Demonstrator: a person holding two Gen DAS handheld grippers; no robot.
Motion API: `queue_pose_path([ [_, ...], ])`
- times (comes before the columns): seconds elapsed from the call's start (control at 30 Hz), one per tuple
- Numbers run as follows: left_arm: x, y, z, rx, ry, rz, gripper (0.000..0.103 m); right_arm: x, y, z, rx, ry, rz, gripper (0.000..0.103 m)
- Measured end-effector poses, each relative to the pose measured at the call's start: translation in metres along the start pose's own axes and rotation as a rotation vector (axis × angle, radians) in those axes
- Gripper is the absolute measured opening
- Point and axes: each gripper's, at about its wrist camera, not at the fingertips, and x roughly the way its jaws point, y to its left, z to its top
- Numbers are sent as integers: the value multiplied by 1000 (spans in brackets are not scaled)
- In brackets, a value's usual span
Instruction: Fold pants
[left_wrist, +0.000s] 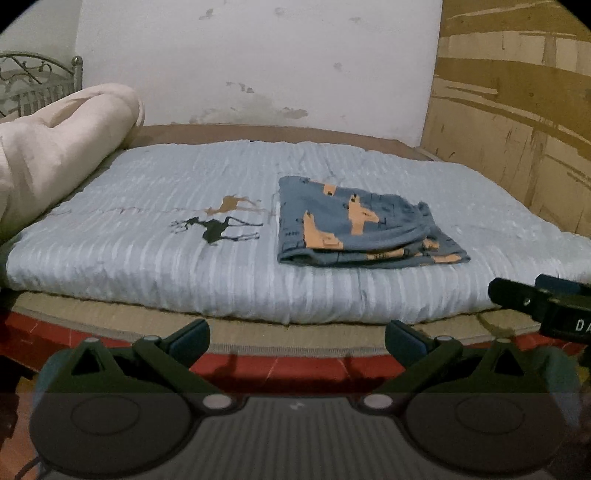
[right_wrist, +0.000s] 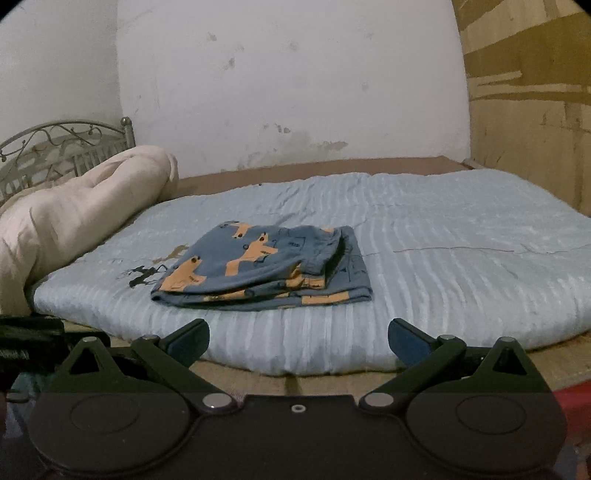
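Folded blue pants (left_wrist: 354, 225) with orange print lie on pale blue quilt (left_wrist: 147, 258). Left gripper (left_wrist: 297, 341) and right gripper (right_wrist: 297, 341): jaws spread wide, empty, short of bed edge.

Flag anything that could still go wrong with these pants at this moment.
The pants lie folded on the blue quilt, but the top layer sits skewed, leaving an edge exposed at the right; the stack may slump. Both the left gripper and right gripper are open and withdrawn, so nothing steadies it.
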Motion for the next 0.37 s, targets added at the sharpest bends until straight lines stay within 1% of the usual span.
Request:
queue_pose_path([
  [0.37, 1, 1, 0, -9, -28, -6, 102, 0, 0, -1, -6, -4, 13, 102],
])
